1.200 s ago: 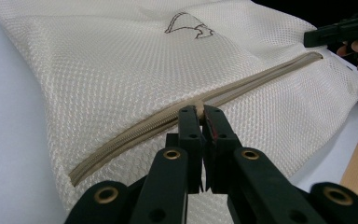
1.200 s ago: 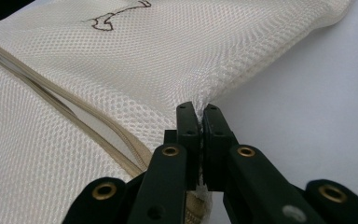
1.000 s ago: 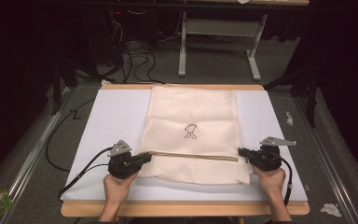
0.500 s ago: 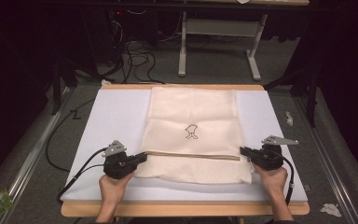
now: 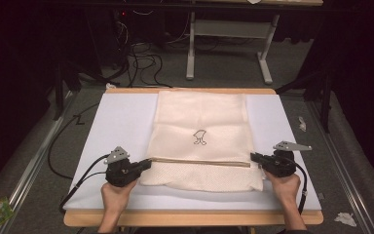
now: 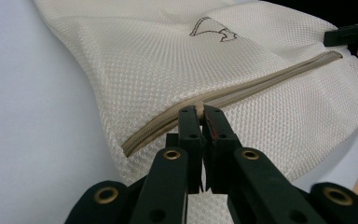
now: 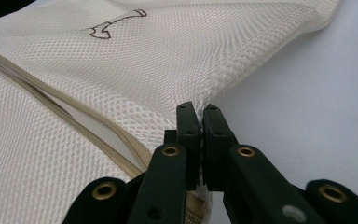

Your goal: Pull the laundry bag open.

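The left gripper (image 6: 200, 114) is pinched closed on the zipper (image 6: 242, 91) of the cream mesh laundry bag (image 5: 202, 126). The right gripper (image 7: 199, 112) is clamped tight on the bag's mesh edge, with the zipper just to its left.

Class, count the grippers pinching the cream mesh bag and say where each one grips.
2. The left gripper is shut on the mesh bag at the zipper; the right gripper pinches the bag's edge by the zipper's other end.

Both forearms reach in low, the left hand-held gripper (image 5: 145, 165) and right hand-held gripper (image 5: 254, 157) pinched closed, pointing inward.
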A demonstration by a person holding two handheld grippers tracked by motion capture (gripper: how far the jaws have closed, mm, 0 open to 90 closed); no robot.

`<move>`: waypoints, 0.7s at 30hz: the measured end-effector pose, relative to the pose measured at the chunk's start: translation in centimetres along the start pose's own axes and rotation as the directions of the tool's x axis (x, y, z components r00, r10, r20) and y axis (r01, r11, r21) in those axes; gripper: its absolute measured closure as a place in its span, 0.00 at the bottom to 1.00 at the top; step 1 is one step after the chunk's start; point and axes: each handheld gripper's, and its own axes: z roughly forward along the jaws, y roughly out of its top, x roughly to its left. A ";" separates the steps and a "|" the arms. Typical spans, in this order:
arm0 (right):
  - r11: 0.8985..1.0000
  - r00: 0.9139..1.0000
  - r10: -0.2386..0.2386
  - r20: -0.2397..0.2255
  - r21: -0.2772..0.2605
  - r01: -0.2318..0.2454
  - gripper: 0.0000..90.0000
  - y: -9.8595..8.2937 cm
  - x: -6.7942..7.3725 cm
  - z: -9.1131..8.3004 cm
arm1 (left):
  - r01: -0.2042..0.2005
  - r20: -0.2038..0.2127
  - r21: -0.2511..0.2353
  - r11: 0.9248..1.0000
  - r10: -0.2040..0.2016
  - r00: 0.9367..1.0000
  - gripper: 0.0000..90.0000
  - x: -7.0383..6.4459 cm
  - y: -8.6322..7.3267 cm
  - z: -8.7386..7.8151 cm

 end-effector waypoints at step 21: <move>1.000 1.000 0.009 0.005 -0.001 -0.009 0.98 0.1 -0.3 0.0 | 0.025 -0.016 0.002 1.000 -0.025 1.000 0.97 0.9 -0.3 -0.5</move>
